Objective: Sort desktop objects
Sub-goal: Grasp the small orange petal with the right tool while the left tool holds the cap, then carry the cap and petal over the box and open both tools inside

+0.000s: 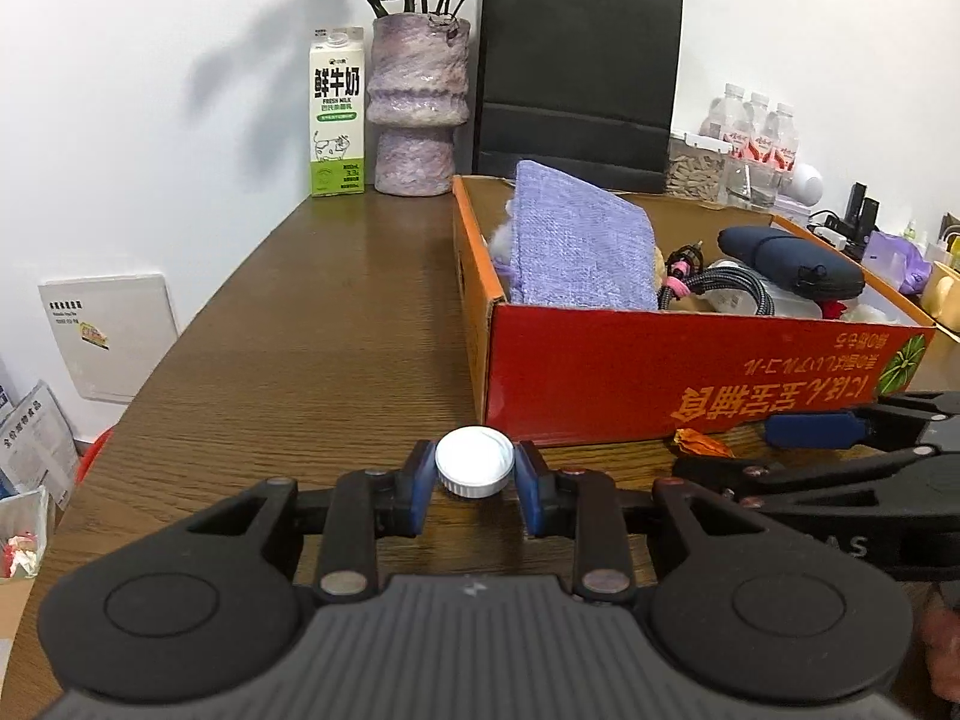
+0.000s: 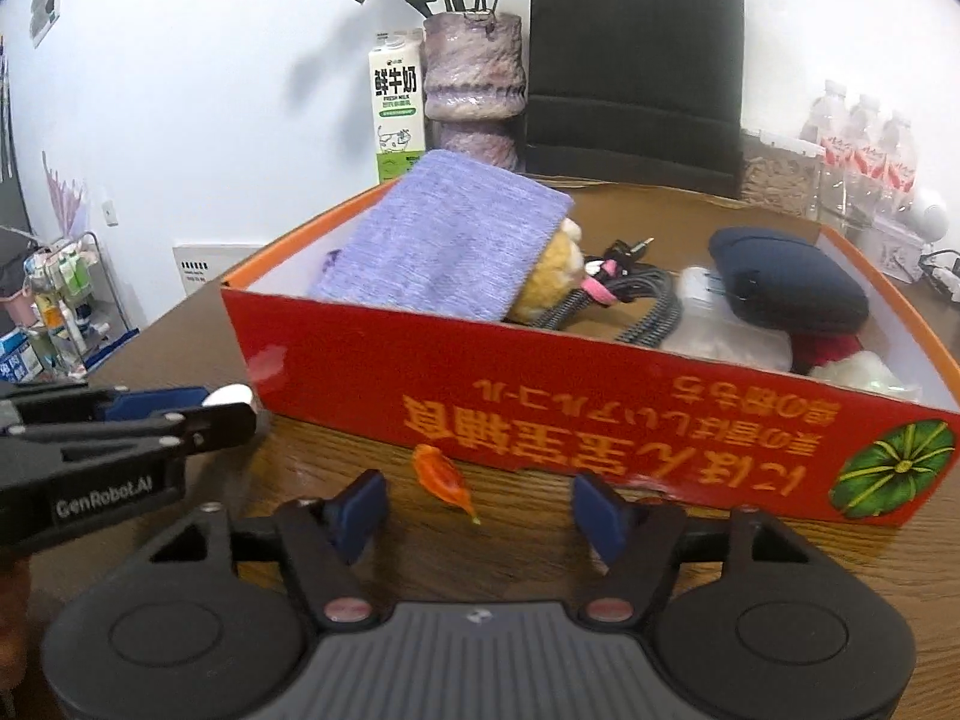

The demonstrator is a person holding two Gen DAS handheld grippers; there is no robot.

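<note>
Nearest, the left gripper (image 1: 474, 483): blue pads pressed on either side of a white ribbed cap (image 1: 474, 468), which it holds low over the wooden table (image 1: 336, 312), just short of the box; whether the cap still touches the wood cannot be told.

Right gripper (image 2: 477, 510): jaws part open, nothing between them. An orange wrapper (image 2: 441, 477) lies loose on the table just ahead, not gripped. The left tool's side reads "GenRobot.AI" in the right wrist view.

Red cardboard box (image 1: 660, 372): yellow East Asian print and a green pumpkin picture, all upside down here; not legible enough to transcribe. Already inside: purple knitted cloth (image 1: 582, 246), braided black cable (image 1: 732, 285), dark blue pouch (image 1: 792, 261), a yellow plush item, other small pieces.

Status, judged: sorting well along; cap and wrapper remain outside.

Far edge: milk carton (image 1: 337, 111), printed "鲜牛奶" and "FRESH MILK", cow drawing; purple vase (image 1: 417, 105) of dried roses; black paper bag (image 1: 579, 75); water bottles (image 1: 759, 132), labels unreadable.
</note>
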